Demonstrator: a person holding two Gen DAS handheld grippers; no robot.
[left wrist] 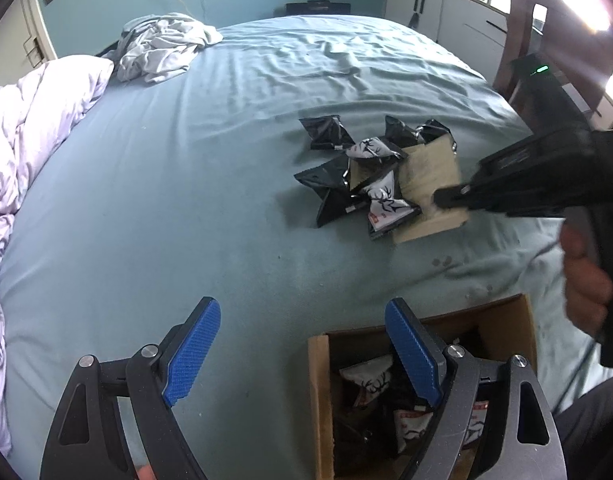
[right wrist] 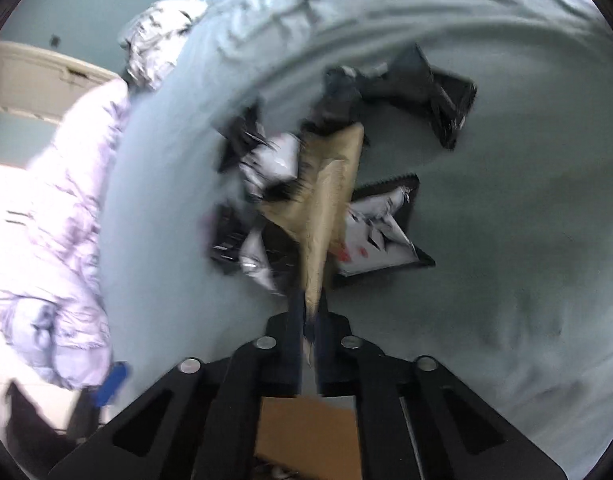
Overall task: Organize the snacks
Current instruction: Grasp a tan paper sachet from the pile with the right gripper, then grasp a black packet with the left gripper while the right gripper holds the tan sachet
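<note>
Several black and white snack packets [left wrist: 362, 176] lie in a heap on the blue bed, partly on a flat cardboard piece [left wrist: 430, 184]. My right gripper [left wrist: 446, 196] is shut on that cardboard piece [right wrist: 330, 208], which looks tilted with packets [right wrist: 378, 236] around it; that view is blurred. My left gripper [left wrist: 302, 348] is open and empty, just above the bed beside an open cardboard box [left wrist: 506, 320] that holds more packets [left wrist: 370, 380].
A lilac duvet [left wrist: 34, 128] is bunched along the left of the bed. A crumpled white cloth [left wrist: 162, 44] lies at the far side. White cabinets [left wrist: 446, 12] and a wooden bedpost [left wrist: 522, 32] stand at the back right.
</note>
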